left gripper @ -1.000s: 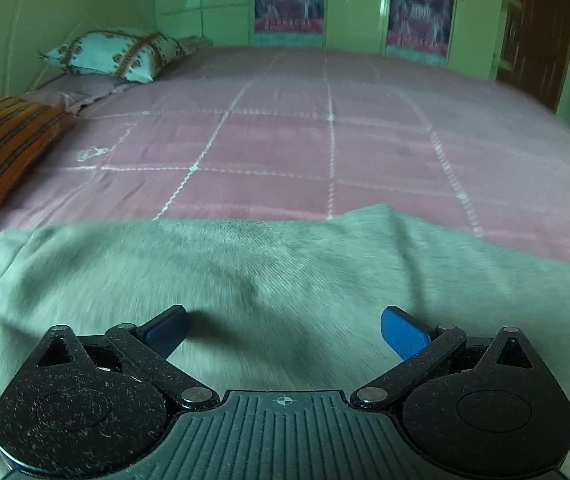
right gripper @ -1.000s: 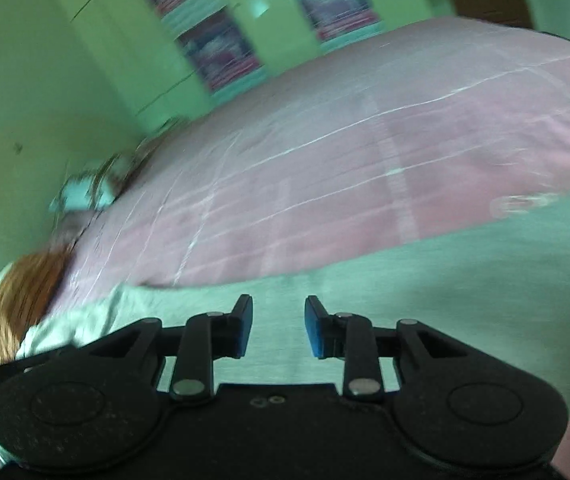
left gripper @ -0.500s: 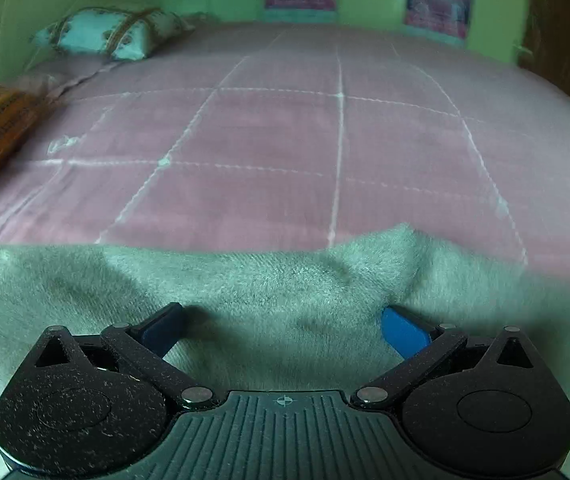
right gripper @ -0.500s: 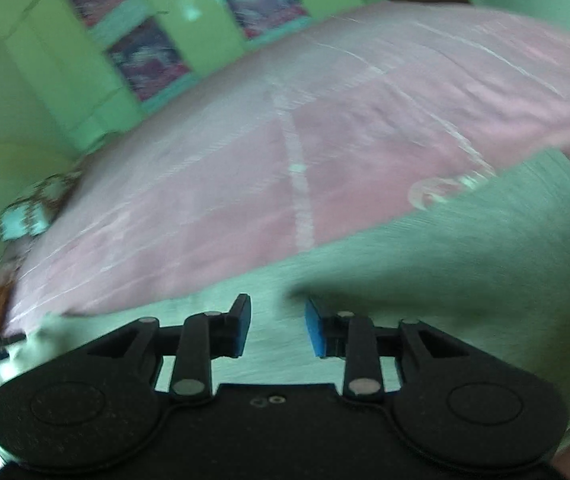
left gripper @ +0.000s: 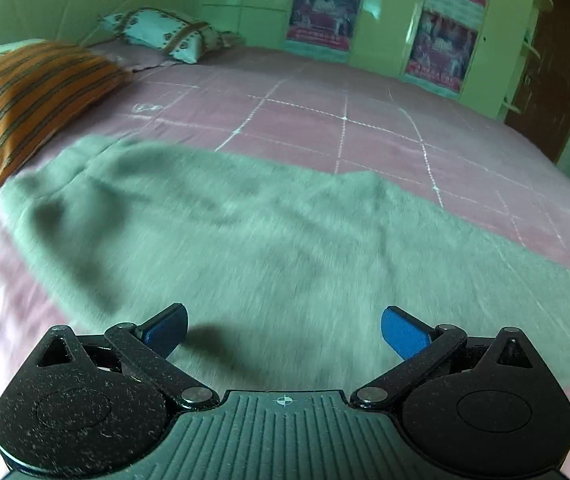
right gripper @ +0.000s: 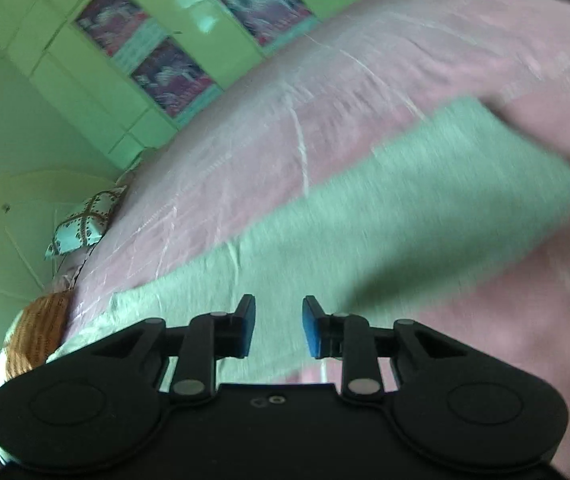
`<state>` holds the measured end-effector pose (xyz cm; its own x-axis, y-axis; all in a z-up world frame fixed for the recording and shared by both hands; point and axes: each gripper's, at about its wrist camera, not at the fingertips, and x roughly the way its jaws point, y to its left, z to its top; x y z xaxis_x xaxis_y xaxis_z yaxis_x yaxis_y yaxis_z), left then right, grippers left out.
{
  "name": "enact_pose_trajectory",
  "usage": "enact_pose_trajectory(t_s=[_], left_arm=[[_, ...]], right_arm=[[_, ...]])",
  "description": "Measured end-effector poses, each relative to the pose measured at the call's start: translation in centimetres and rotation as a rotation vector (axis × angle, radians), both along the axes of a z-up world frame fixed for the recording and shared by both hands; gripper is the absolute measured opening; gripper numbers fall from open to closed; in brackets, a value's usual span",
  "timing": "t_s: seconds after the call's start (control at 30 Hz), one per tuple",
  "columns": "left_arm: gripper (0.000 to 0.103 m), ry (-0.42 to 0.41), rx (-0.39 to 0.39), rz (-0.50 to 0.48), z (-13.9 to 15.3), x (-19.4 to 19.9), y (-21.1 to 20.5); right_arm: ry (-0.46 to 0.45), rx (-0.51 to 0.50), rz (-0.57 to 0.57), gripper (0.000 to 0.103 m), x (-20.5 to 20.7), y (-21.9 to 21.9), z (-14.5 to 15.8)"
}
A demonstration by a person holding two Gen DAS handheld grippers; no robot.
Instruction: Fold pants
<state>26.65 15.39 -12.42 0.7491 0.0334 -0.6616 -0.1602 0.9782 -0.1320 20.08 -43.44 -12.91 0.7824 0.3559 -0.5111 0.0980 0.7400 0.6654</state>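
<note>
Left gripper (left gripper: 283, 330): nearest item in the left wrist view, blue-padded fingers (left gripper: 403, 334) spread wide, nothing between them, poised over the near edge of the pants (left gripper: 285, 236). Right gripper (right gripper: 278, 326): nearest in the right wrist view, jaws parted with a narrow gap, empty, over the same garment (right gripper: 385, 216). Pants: grey-green, lying flat as a long band across the near part of the bed, running left to right; wrinkled at the left end; right wrist view blurred. Pink bedsheet (left gripper: 345, 120): under the pants, marked with a white grid, stretching to the far wall. Orange striped pillow (left gripper: 25, 96): left side, just beyond the left end of the pants. Patterned pale cushion (left gripper: 161, 34): farther back, left, at the head of the bed. Green cupboard (left gripper: 389, 24): along the far wall, bearing posters (left gripper: 325, 12). Brown door (left gripper: 557, 56): far right.
</note>
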Motion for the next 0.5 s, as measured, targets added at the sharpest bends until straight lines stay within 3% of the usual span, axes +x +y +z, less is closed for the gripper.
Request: enact_pose_trajectory(t_s=[0.1,0.4,0.5], left_arm=[[0.103,0.006,0.022,0.01,-0.4,-1.3,0.0],[0.103,0.01,-0.051,0.036,-0.9,-2.8,1.3],[0.103,0.004,-0.054,0.045,-0.9,-3.3,2.0]], right_arm=[[0.022,0.108,0.018,0.019,-0.3,1.4,-0.9],[0.111,0.307,0.106,0.019,2.2,6.0,-3.0],[0.138,0.33,0.115,0.019,3.1,7.1,-3.7]])
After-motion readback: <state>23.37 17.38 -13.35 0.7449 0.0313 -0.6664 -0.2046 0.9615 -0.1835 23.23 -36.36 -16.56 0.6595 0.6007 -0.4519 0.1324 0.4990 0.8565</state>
